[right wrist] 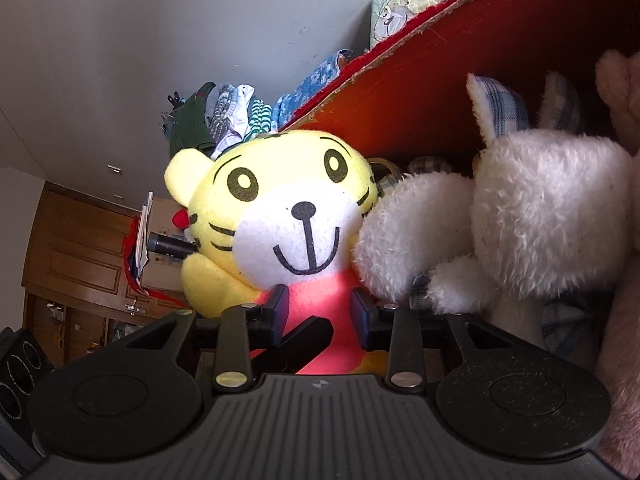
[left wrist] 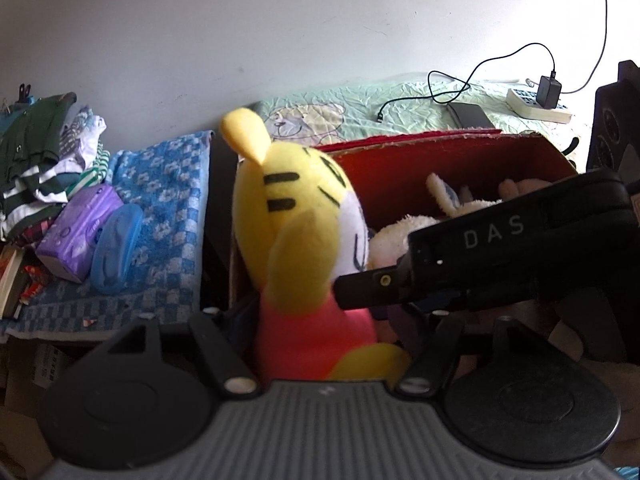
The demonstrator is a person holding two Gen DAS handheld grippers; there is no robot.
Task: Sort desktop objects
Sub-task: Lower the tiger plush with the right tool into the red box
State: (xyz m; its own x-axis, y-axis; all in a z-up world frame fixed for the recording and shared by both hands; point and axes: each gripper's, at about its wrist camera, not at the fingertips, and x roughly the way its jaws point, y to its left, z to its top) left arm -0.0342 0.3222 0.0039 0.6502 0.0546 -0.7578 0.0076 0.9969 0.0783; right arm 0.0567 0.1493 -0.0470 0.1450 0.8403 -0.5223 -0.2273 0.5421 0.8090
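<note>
The right gripper (right wrist: 319,308) has its 2 black fingers (right wrist: 278,306) clamped on the pink belly of a yellow plush tiger toy (right wrist: 280,216), upright at the left end of the red cardboard box (left wrist: 440,168), beside a fluffy white plush bunny (right wrist: 520,216), while I can't tell how the left gripper's (left wrist: 324,344) jaws sit behind the toy.

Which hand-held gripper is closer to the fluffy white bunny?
Right. The right hand-held gripper pinches the tiger toy's red body, right beside the white bunny. The left hand-held gripper is behind the tiger, with the tiger between it and the bunny.

red box (left wrist: 460,168) crowded with white plush rabbit (right wrist: 520,232) beside yellow tiger plush (right wrist: 280,216), little free room between them
</note>
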